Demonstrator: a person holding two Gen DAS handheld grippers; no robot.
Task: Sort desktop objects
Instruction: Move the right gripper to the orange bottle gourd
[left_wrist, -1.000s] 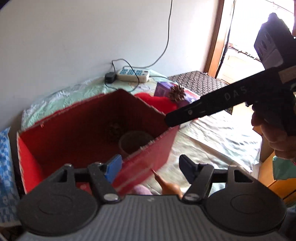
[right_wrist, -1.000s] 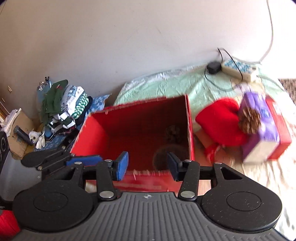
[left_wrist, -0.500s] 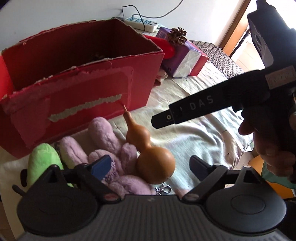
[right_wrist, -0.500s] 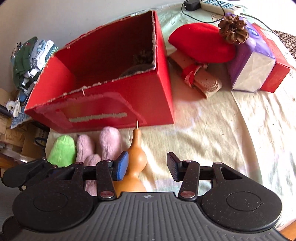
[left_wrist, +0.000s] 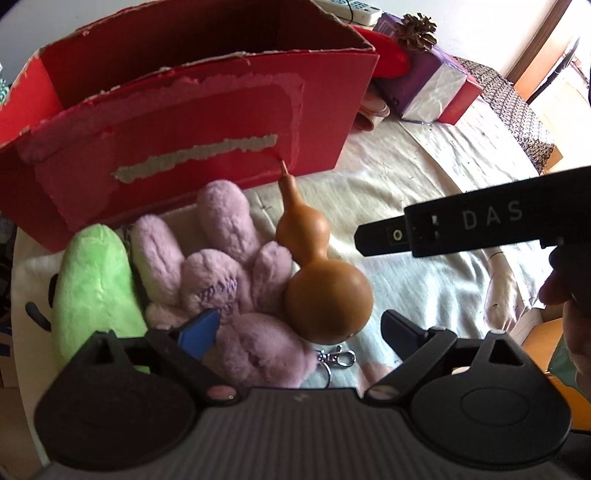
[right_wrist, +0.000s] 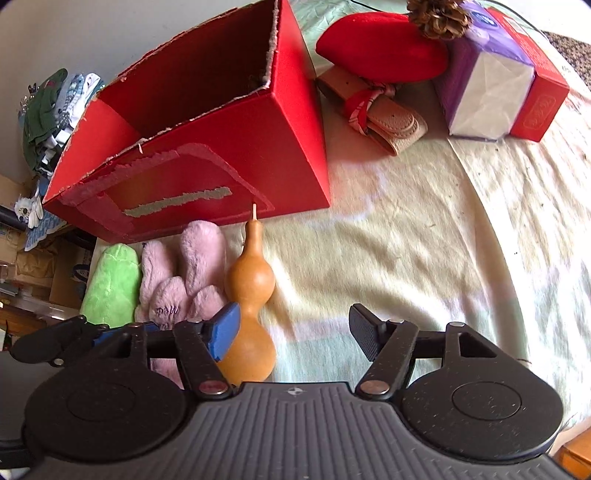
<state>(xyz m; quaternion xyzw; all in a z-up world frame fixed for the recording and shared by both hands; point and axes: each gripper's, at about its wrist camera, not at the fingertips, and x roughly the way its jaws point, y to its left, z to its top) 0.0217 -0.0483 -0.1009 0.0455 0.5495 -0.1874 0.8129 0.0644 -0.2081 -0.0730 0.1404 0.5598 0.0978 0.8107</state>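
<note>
Cloth-covered desk (right_wrist: 406, 258) with a torn red box (left_wrist: 207, 140) at the back.
In front of the box lie, left to right, a green plush (left_wrist: 96, 280), a purple plush rabbit (left_wrist: 236, 288) and a brown gourd (left_wrist: 325, 288). The left tongs (left_wrist: 299, 332) and right tongs (right_wrist: 293, 332) are both opening, pinching nothing.

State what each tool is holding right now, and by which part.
Nothing is held. The left tool is opening over the gourd and purple plush, pads pressing neither. The right tool is also opening, the gourd beside its blue pad, ungripped.
</note>
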